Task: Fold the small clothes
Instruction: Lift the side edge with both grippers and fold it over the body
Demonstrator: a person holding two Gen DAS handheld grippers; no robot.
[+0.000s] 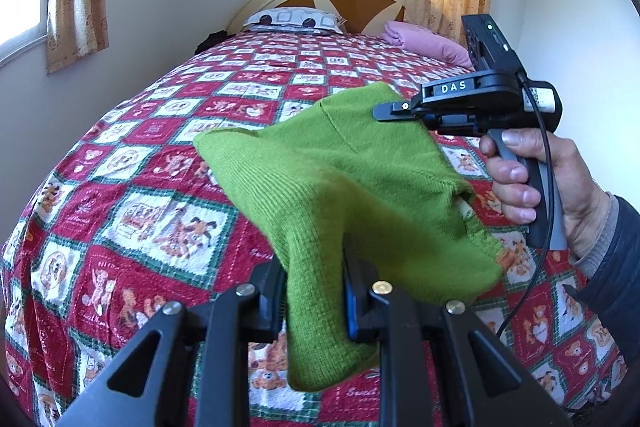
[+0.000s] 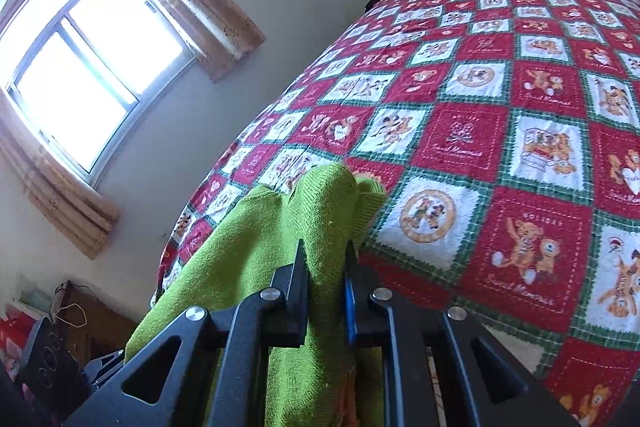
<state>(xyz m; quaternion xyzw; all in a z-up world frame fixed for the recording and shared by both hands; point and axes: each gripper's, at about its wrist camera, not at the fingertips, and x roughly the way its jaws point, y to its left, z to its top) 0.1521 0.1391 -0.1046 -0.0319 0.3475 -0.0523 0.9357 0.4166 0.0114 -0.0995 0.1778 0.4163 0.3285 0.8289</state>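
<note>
A small green knitted garment (image 1: 332, 179) hangs in the air above the bed, stretched between both grippers. My left gripper (image 1: 314, 301) is shut on its lower bunched end. My right gripper (image 1: 390, 113) shows in the left wrist view at the right, held by a hand, clamped on the garment's far upper edge. In the right wrist view the right gripper (image 2: 326, 283) is shut on a fold of the green garment (image 2: 320, 211), which drapes down to the left. The left gripper is not clearly visible in the right wrist view.
The bed has a red, white and green patchwork cover (image 1: 168, 131) (image 2: 500, 131). A patterned pillow (image 1: 294, 19) and a pink folded cloth (image 1: 428, 43) lie by the headboard. Curtained windows (image 2: 88, 67) are to the left. A dark wooden stand (image 2: 92, 323) is beside the bed.
</note>
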